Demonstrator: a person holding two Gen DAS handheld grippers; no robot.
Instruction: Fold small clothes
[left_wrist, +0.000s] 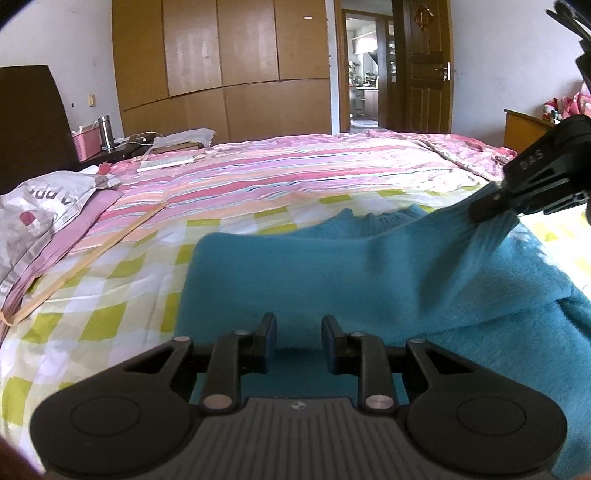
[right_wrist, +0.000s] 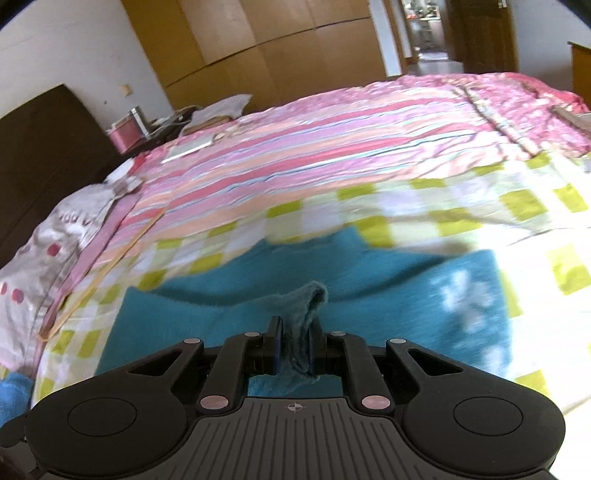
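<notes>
A teal knitted sweater (left_wrist: 295, 273) lies flat on the green-checked sheet (left_wrist: 110, 295). In the right wrist view the sweater (right_wrist: 221, 317) shows a white pattern on its right part. My right gripper (right_wrist: 295, 332) is shut on the ribbed sleeve cuff (right_wrist: 314, 295), which sticks up between its pads. From the left wrist view the right gripper (left_wrist: 491, 206) holds that sleeve (left_wrist: 461, 251) lifted and stretched over the sweater's body. My left gripper (left_wrist: 299, 332) sits low over the sweater's near edge with its jaws a little apart. Teal knit fills the gap, and I cannot tell whether the pads press on it.
A pink striped quilt (left_wrist: 295, 166) covers the far half of the bed. A grey pillow (left_wrist: 48, 206) and a long wooden stick (left_wrist: 92, 258) lie at the left. A nightstand with a steel flask (left_wrist: 105, 129) stands beyond. Another blue cloth (right_wrist: 11, 391) shows at the left edge.
</notes>
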